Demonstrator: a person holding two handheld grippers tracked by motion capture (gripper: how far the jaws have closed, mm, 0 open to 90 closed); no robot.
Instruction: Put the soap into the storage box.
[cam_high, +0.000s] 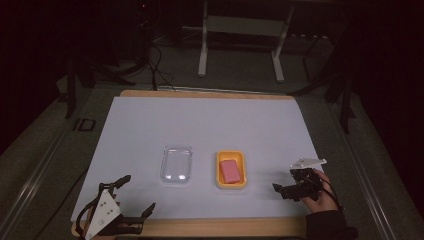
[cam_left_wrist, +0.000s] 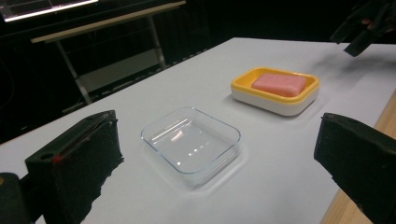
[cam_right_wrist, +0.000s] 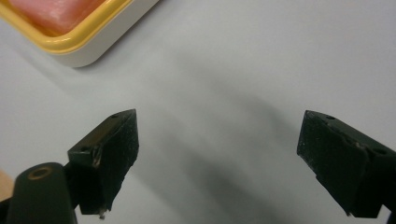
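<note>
the left gripper (cam_high: 136, 192) and right gripper (cam_high: 285, 181) are held low at the white surface's (cam_high: 210, 125) near edge (jaws apart, nothing gripped), flanking the clear plastic tray (cam_high: 176, 164) and yellow soap dish (cam_high: 231, 170).

Right claw (cam_right_wrist: 217, 163) with black jaws spread wide, nothing between them, above the white worktop (cam_right_wrist: 261, 70). Upper left: corner of yellow-rimmed dish (cam_right_wrist: 93, 35) containing a pink bar (cam_right_wrist: 51, 11).

1. The room is dim, with darkness at the upper corners of the frame.
2. A white-topped table (cam_high: 150, 120) with wooden edges fills the centre.
3. A pale metal frame stand (cam_high: 242, 30) (on two legs) stands at upper centre.
4. Dark cables (cam_high: 157, 65) trail across grey-green floor (cam_high: 235, 82).
</note>
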